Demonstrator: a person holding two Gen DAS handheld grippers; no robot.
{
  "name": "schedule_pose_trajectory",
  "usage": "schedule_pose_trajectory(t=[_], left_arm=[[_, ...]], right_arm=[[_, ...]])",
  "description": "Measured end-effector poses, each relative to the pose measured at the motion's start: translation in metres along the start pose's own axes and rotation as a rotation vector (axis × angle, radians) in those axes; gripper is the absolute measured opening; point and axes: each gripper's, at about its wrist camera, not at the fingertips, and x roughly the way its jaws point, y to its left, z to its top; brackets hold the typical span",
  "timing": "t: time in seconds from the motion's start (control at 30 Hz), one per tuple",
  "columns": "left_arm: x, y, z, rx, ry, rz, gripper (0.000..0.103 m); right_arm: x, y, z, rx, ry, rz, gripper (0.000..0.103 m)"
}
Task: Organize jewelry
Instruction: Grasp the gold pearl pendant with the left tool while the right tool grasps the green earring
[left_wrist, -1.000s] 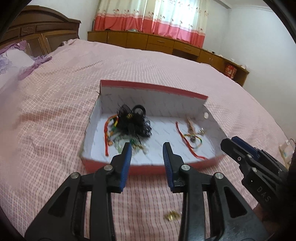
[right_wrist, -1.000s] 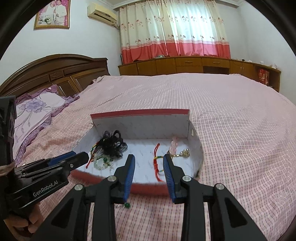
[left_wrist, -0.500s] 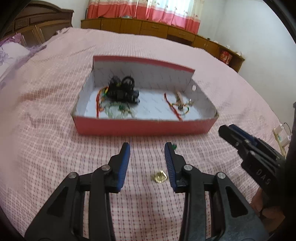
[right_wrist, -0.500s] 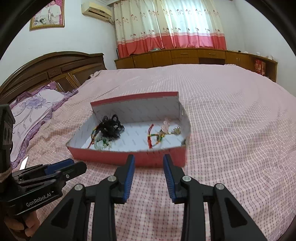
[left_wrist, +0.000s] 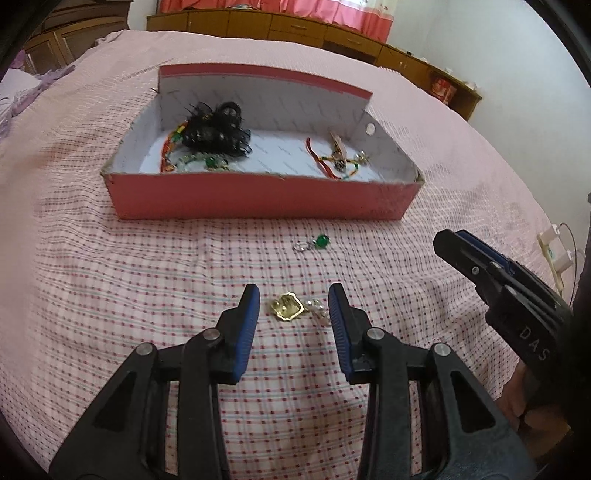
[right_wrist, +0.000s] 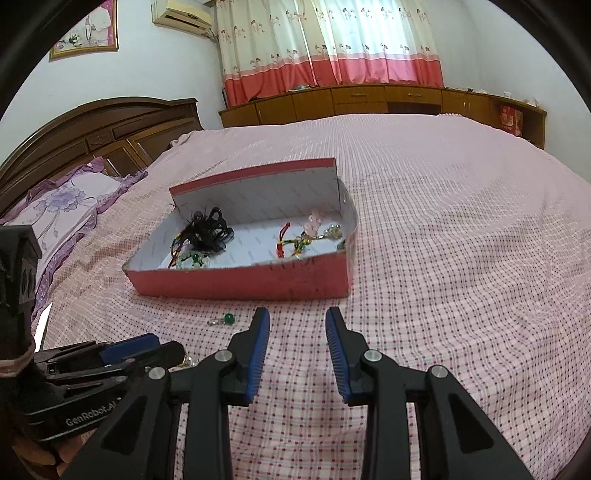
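A red box (left_wrist: 258, 201) (right_wrist: 240, 282) with a white inside lies on the pink checked bed. It holds a black hair-tie bundle (left_wrist: 216, 127) (right_wrist: 208, 232), green beads and red cord bracelets (left_wrist: 332, 160). A gold pendant (left_wrist: 287, 309) lies on the bed between the open fingers of my left gripper (left_wrist: 293, 308). A green bead earring (left_wrist: 314, 243) (right_wrist: 225, 319) lies in front of the box. My right gripper (right_wrist: 297, 328) is open and empty, hovering over the bed near the box's front right corner.
A wooden headboard (right_wrist: 92, 133) and a purple pillow (right_wrist: 55, 206) are at the left. A low wooden cabinet (right_wrist: 369, 99) and curtains stand along the far wall. A wall socket with a cable (left_wrist: 554, 247) is at the right.
Both grippers have pulled back from the box toward the near edge of the bed. The left gripper has lowered around the gold pendant. Both stay open.
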Motion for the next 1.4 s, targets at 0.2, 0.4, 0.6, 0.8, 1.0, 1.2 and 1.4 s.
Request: schedule_pose_trajectory(t=[0.2, 0.4, 0.6, 0.8, 1.0, 1.2, 1.4], left_arm=[[0.015, -0.006, -0.004, 0.026, 0.025, 0.030, 0.029], [0.024, -0.008, -0.003, 0.041, 0.018, 0.060, 0.018], [0.022, -0.004, -0.003, 0.026, 0.018, 0.055, 0.016], [0.007, 0.003, -0.002, 0.002, -0.009, 0.039, 0.016], [-0.011, 0.017, 0.004, -0.030, -0.057, 0.053, 0.016], [-0.024, 0.031, 0.012, -0.031, -0.100, 0.106, 0.016], [-0.022, 0.043, 0.012, -0.059, -0.101, 0.126, 0.016]], right_arm=[[0.001, 0.000, -0.006, 0.007, 0.011, 0.004, 0.034], [0.004, 0.002, -0.007, 0.005, 0.017, 0.010, 0.034], [0.005, 0.005, -0.008, 0.003, 0.021, 0.013, 0.034], [0.006, 0.008, -0.009, 0.000, 0.024, 0.018, 0.034], [0.012, 0.016, -0.008, -0.009, 0.035, 0.031, 0.034], [0.024, 0.034, -0.003, -0.032, 0.046, 0.061, 0.034], [0.048, 0.052, 0.001, -0.059, 0.083, 0.082, 0.034]])
